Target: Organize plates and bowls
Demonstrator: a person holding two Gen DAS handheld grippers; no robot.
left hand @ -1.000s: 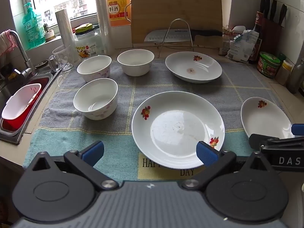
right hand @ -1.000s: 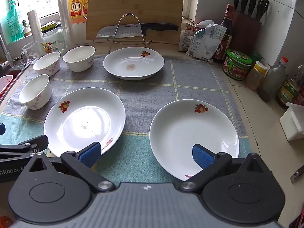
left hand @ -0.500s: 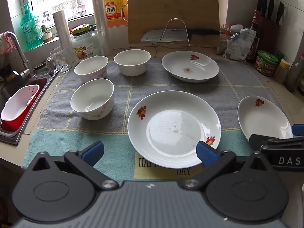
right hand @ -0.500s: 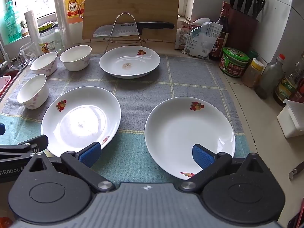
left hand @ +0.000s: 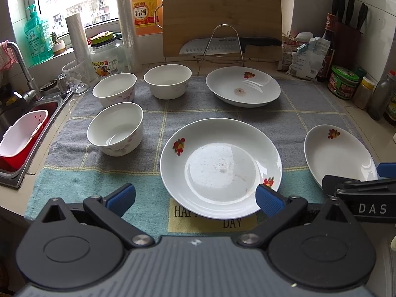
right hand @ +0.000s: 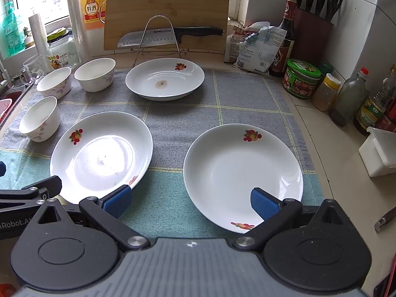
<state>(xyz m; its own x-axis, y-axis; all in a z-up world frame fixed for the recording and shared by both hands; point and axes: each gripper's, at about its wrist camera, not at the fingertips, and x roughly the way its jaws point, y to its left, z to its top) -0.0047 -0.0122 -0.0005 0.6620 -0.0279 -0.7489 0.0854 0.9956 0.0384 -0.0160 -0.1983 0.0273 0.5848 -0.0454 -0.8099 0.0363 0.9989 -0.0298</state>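
Observation:
Three white plates with fruit prints lie on the checked cloth: a near-left plate [left hand: 220, 165] [right hand: 101, 156], a near-right plate [right hand: 242, 173] [left hand: 339, 156], and a far plate [left hand: 243, 86] [right hand: 164, 79] with a brown stain. Three white bowls stand at the left: near bowl [left hand: 116, 128] [right hand: 40, 118], far-left bowl [left hand: 115, 91] [right hand: 54, 83], far-middle bowl [left hand: 168, 81] [right hand: 95, 74]. My left gripper [left hand: 195, 198] hovers open over the front rim of the near-left plate. My right gripper [right hand: 190, 201] is open at the near-right plate's front edge, one finger over its rim.
A sink [left hand: 22, 128] with a red and white basin lies at the left. A glass mug [left hand: 74, 76], jar, bottles and film rolls line the back left. A cutting board [left hand: 222, 14], knife and wire rack [left hand: 222, 42] stand behind. Jars and bottles [right hand: 346, 99] crowd the right counter.
Both grippers have shifted slightly back and to the right, so the dishes sit a little further left and away in each view. Nothing was gripped or moved.

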